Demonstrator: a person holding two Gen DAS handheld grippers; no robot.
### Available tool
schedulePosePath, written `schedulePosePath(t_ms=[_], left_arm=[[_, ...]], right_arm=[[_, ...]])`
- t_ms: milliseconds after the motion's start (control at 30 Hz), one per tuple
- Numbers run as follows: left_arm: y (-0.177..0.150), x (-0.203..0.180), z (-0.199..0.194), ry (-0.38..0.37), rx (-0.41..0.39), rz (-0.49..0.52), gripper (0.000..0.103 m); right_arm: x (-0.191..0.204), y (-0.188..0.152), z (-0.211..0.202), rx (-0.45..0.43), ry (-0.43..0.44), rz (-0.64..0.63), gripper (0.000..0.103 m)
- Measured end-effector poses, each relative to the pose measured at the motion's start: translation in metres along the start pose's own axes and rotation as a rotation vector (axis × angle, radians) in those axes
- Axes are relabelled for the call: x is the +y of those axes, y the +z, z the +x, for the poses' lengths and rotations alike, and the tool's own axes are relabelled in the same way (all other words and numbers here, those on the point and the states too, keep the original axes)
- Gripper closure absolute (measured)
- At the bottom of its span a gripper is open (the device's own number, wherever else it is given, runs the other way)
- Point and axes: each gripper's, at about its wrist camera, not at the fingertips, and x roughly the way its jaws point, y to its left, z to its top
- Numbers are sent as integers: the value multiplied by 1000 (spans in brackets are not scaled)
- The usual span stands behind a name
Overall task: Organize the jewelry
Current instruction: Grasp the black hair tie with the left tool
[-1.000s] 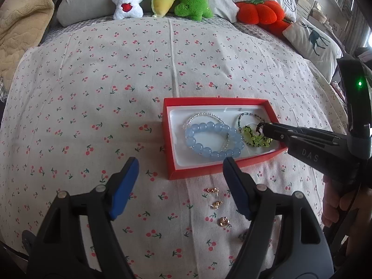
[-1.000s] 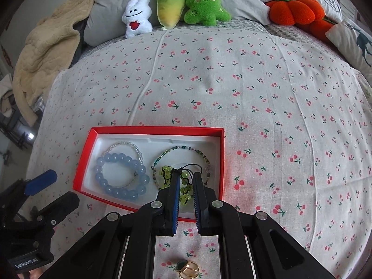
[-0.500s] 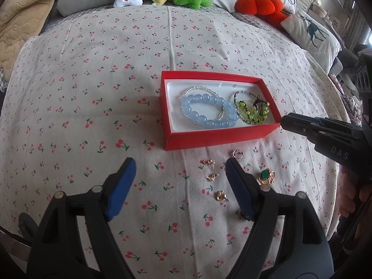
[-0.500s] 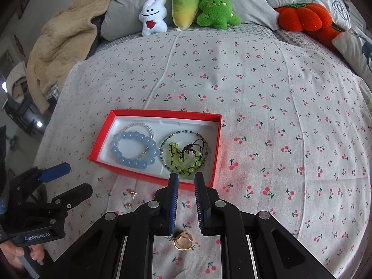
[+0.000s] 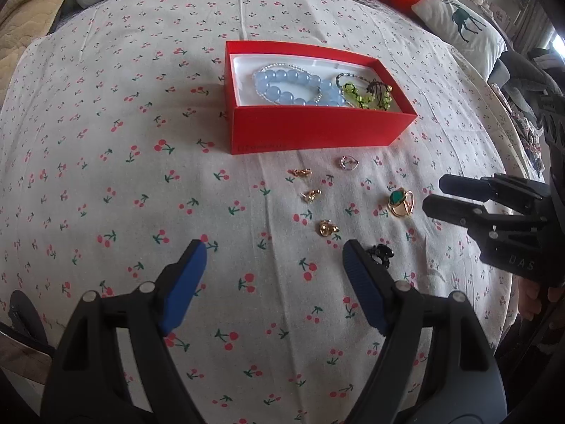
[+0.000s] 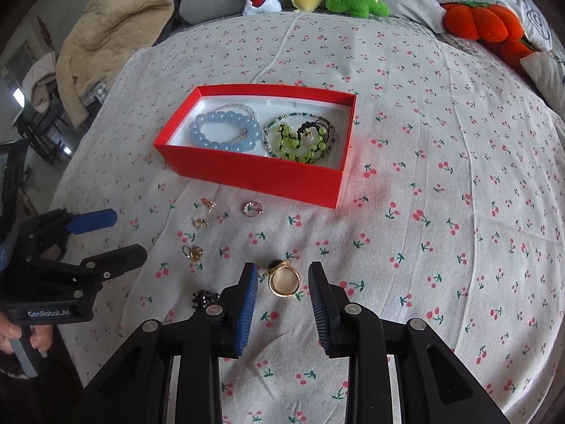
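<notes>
Bracelets (image 6: 226,130) lay in the red box (image 6: 254,173) while rings (image 6: 284,279) and earrings (image 5: 310,196) waited on the bedspread (image 6: 423,176), right gripper (image 6: 282,275) open around one ring, left gripper (image 5: 273,265) open, empty.

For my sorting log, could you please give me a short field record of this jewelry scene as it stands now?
container: open red cardboard box on cherry-print bedspread
in box: blue bead bracelet; green bead bracelet
loose: gold ring with green stone; small gold earrings
right gripper: open, fingers either side of the ring
left gripper: open, holding nothing
</notes>
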Motion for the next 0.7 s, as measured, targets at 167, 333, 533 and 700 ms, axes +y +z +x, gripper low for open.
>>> schedulePosePath(t_ms=[167, 333, 533, 700], left_arm=[[-15, -16, 2, -77, 6, 47, 24], [-24, -35, 8, -142, 2, 145, 24], [-28, -56, 18, -225, 16, 230, 43], [-28, -67, 28, -214, 2, 277, 52]], right_arm=[[4, -17, -5, -15, 1, -28, 35], [-3, -29, -1, 0, -5, -13, 34], [-17, -34, 7, 23, -32, 17, 34], [-28, -35, 7, 28, -34, 50, 34]])
